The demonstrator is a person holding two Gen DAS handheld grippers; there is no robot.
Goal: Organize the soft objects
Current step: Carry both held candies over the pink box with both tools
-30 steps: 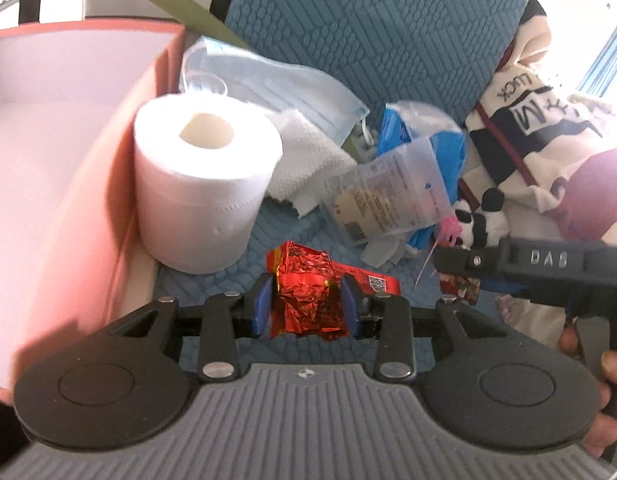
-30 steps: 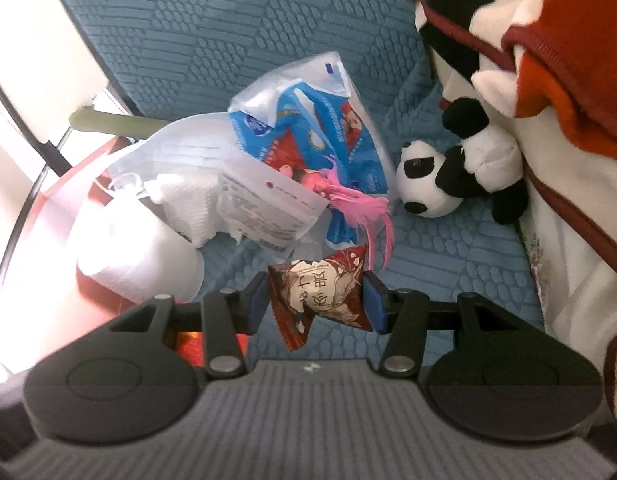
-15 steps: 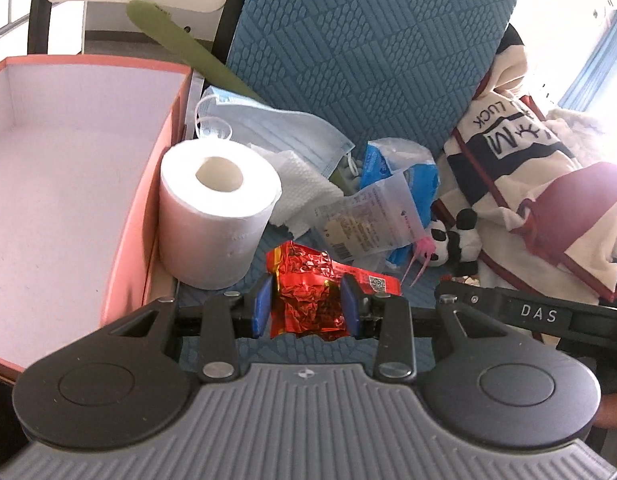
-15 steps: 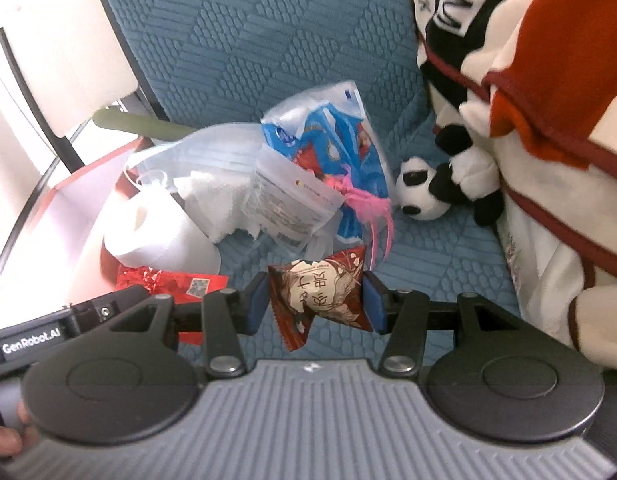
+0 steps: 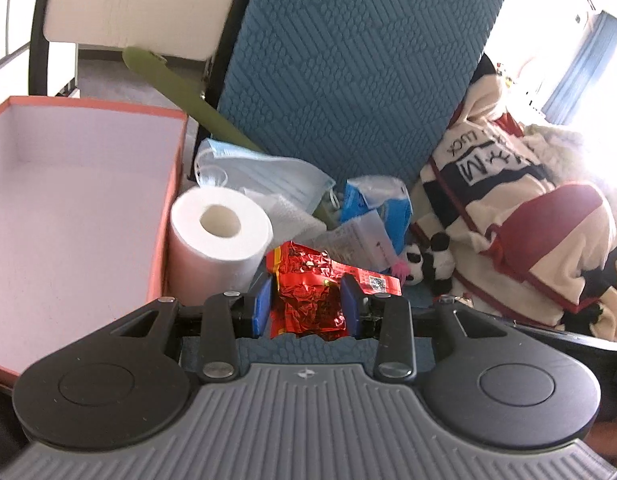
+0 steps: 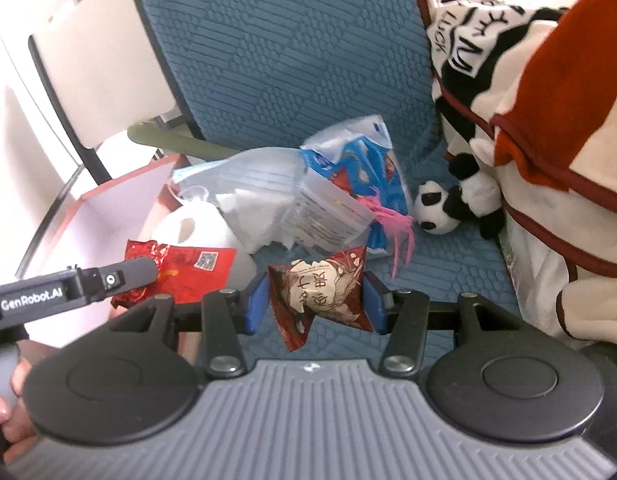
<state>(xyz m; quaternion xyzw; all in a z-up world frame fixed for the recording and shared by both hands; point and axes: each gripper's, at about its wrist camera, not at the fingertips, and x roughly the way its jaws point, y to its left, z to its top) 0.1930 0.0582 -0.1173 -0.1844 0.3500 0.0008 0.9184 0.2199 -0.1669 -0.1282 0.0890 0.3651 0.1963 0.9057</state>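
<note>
My left gripper [image 5: 306,306] is shut on a crinkled red foil packet [image 5: 308,292], held above the blue seat cushion [image 5: 348,80]. The same packet [image 6: 184,268] shows in the right wrist view beside the left gripper's body. My right gripper [image 6: 314,300] is shut on a dark red snack packet with white lettering [image 6: 320,292], also lifted off the seat. On the seat lie a toilet roll [image 5: 220,236], a face mask [image 5: 264,172], a blue-and-clear plastic bag [image 6: 348,172], a pink feathery thing [image 6: 392,220] and a small panda plush [image 6: 448,204].
An open orange box with a white inside [image 5: 68,208] stands left of the toilet roll. A folded blanket in cream, black and red [image 5: 528,220] fills the right side. A green strap [image 5: 180,92] runs behind the seat. A hand [image 6: 4,392] grips the left tool.
Both grippers have risen and drawn back from the pile with their packets held. More of the orange box and the seat back shows, and the left tool has come into the right wrist view.
</note>
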